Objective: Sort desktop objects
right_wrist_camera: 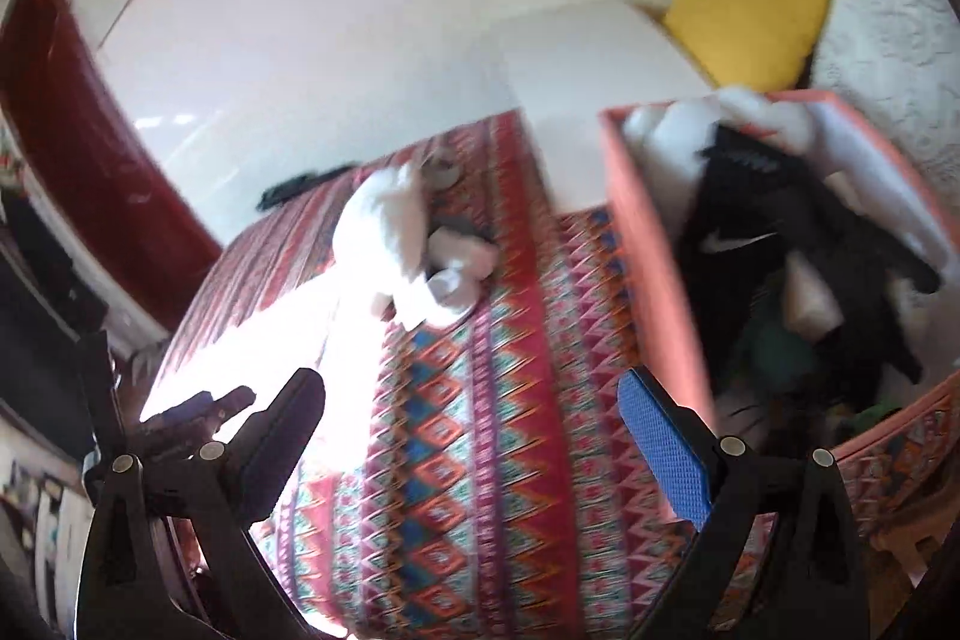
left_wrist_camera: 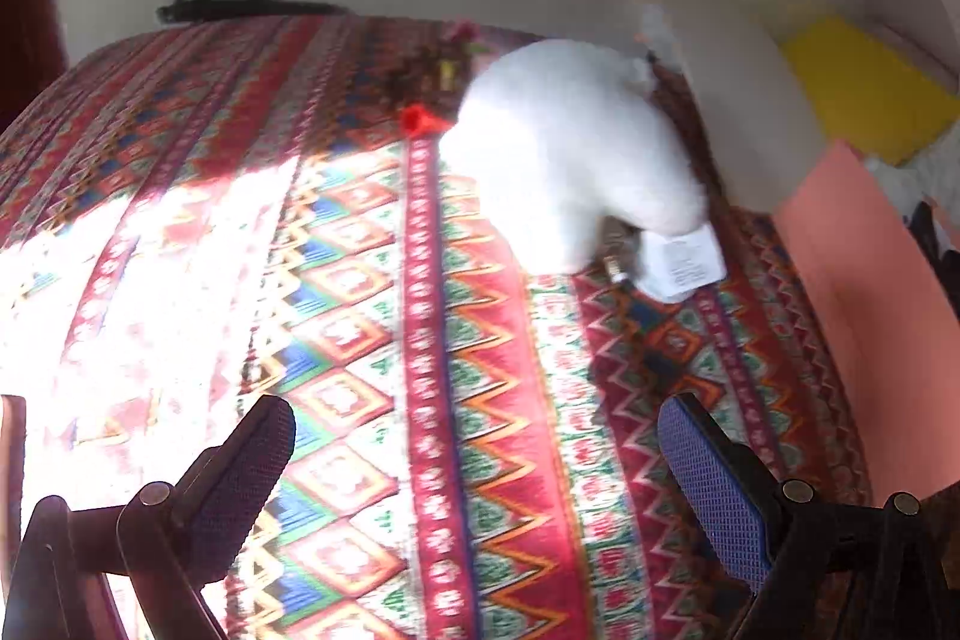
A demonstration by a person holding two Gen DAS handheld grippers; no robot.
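Both-handed, the left gripper (left_wrist_camera: 474, 454) and right gripper (right_wrist_camera: 471, 424) hang with fingers spread wide and nothing between them over the patterned tablecloth (left_wrist_camera: 372, 340). Farther off lies a white plush toy (left_wrist_camera: 570, 148) with its tag. Only the right view looks into the pink box (right_wrist_camera: 651, 244), at right, holding black clothing (right_wrist_camera: 750, 232).

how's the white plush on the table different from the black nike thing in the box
The white plush is fluffy and lies out on the patterned cloth, partly in sunlight; the black Nike item looks like flat fabric with a white swoosh. The plush lies by itself, while the Nike item is piled with other things inside the pink box. Both are soft, and no gripper holds either.
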